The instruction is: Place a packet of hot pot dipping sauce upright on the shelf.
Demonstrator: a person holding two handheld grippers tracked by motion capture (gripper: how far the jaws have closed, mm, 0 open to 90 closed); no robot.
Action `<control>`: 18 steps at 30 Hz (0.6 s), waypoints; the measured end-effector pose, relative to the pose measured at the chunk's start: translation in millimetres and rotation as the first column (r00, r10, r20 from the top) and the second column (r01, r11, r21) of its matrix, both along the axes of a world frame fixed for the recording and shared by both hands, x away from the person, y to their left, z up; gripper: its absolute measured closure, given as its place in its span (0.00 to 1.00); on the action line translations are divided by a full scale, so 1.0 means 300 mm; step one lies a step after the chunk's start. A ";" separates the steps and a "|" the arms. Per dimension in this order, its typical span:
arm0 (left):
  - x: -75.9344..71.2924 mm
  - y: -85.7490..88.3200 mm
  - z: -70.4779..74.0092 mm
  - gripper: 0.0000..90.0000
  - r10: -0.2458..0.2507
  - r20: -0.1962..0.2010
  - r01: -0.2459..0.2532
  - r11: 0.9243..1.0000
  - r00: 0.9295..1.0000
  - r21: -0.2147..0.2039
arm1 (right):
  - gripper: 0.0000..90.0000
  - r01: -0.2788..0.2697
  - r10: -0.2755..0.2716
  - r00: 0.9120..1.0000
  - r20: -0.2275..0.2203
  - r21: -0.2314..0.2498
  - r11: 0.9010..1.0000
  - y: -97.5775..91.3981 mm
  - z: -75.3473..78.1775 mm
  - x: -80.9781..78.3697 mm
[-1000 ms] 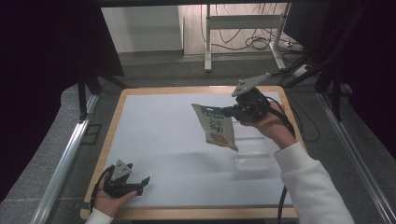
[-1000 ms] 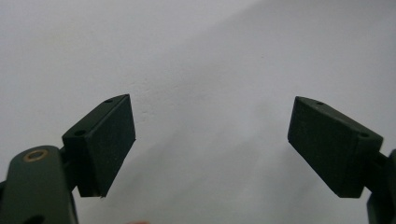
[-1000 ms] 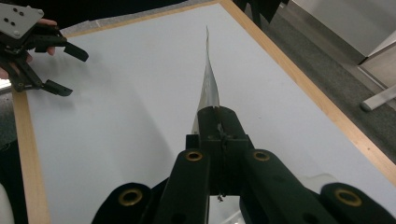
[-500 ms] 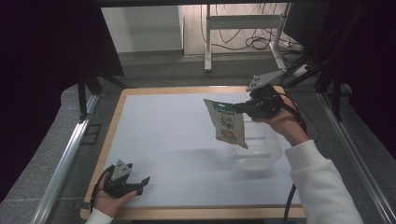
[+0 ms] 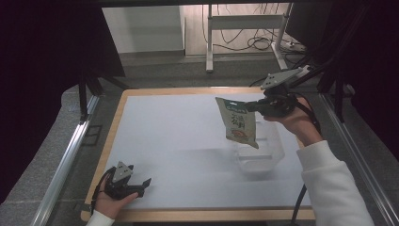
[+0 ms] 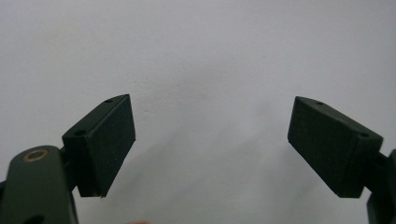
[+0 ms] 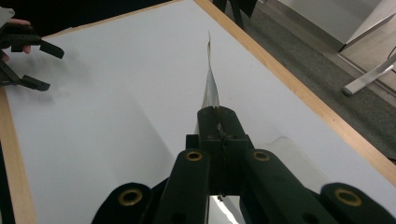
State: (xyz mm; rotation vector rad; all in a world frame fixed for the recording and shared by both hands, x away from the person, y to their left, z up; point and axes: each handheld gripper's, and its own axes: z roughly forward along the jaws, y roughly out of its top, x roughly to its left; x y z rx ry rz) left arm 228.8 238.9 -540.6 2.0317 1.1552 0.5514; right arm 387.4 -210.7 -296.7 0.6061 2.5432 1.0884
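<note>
Nearest the person, at the near left corner of the white table [image 5: 179,136], the left gripper [image 5: 139,184] rests on the surface with its jaws spread wide and nothing between them; the left gripper view looks past its two black pads [image 6: 106,140] onto bare white tabletop. It lies well apart from the work, so the right hand is plainly the nearer one.

Farther in and to the right stands a clear plastic container [image 5: 261,150], open at the top, on the table near the right edge.

Above it, and a little toward the far side, hangs the snack pouch [image 5: 238,123], a flat green and tan packet. The right gripper [image 5: 248,106] is clenched on the pouch's top right corner, jaws pressed together on the thin foil, as the right gripper view shows with the pouch's edge [image 7: 210,88] running straight out from the closed tips. The pouch hangs below and to the left of the claw, its long axis nearly upright and slightly tilted, with the lower end just over the container's far left rim.

My judgement: the coming move turns on this offset, since the pouch's low end sits at the container's left wall rather than over its middle, so the hand would need to carry it right and nearer before lowering
</note>
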 end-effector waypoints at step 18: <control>0.001 -0.005 -0.004 0.17 0.004 -0.001 -0.004 1.000 1.000 0.000 | 1.00 0.044 -0.044 0.999 0.001 -0.002 0.999 -0.103 0.014 0.023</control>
